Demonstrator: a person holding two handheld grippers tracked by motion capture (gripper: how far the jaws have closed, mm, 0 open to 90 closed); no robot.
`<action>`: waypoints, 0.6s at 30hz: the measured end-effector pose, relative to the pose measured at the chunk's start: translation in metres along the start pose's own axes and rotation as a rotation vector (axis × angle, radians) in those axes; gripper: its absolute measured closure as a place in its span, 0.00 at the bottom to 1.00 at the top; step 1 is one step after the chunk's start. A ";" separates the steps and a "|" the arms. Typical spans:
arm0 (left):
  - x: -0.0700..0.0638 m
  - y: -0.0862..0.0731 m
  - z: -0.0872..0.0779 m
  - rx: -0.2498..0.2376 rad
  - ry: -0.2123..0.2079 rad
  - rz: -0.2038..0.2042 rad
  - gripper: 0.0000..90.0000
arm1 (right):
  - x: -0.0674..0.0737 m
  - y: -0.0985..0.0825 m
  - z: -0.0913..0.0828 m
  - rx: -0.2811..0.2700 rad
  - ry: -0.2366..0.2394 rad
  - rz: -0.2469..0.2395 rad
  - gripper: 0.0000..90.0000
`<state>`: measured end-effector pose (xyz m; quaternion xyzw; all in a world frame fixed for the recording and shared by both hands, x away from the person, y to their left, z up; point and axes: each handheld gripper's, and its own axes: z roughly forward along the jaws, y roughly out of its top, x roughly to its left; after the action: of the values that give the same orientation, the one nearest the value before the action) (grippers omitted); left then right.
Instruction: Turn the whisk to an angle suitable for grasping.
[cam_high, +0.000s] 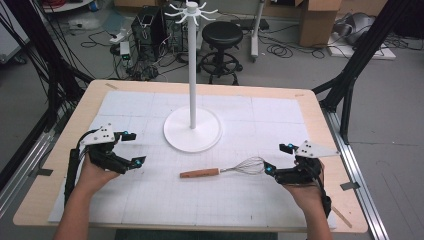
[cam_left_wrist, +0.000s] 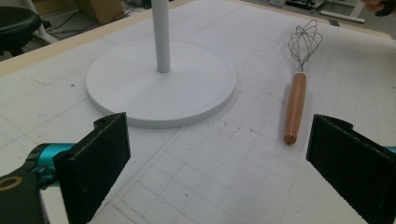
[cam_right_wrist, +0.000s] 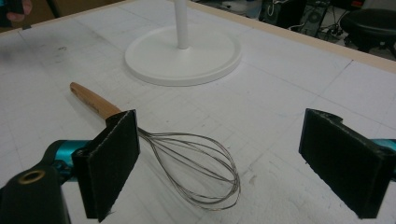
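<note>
Wooden-handled whisk lies flat on worktop, in front of white stand | judged light; wire loops springy, slippery; handle stiff, best hold mid-handle | right claw wide open, empty, beside wire head | left claw wide open, empty, well apart.

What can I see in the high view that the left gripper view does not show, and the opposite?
Only the high view gives the hooks at the top of the white stand, the computer tower on the floor and the person's forearms. Only the left gripper view gives a close look along the open left gripper. Both share the whisk lying flat on the white mat, the stand's round base and the black stool.
</note>
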<state>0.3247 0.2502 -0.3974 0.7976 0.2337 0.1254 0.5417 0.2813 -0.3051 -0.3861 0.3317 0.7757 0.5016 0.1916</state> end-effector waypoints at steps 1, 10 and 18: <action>0.000 0.000 0.000 0.001 -0.002 0.000 0.08 | 0.000 0.000 0.000 0.000 -0.001 -0.004 0.12; 0.001 0.001 -0.003 -0.007 0.008 0.003 0.08 | 0.002 0.002 0.000 0.001 0.005 -0.008 0.12; 0.003 0.003 -0.011 -0.027 0.019 0.005 0.08 | 0.009 0.007 0.005 0.009 0.042 -0.041 0.16</action>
<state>0.3227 0.2594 -0.3908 0.7896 0.2349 0.1374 0.5499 0.2806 -0.2933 -0.3813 0.3061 0.7882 0.5011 0.1842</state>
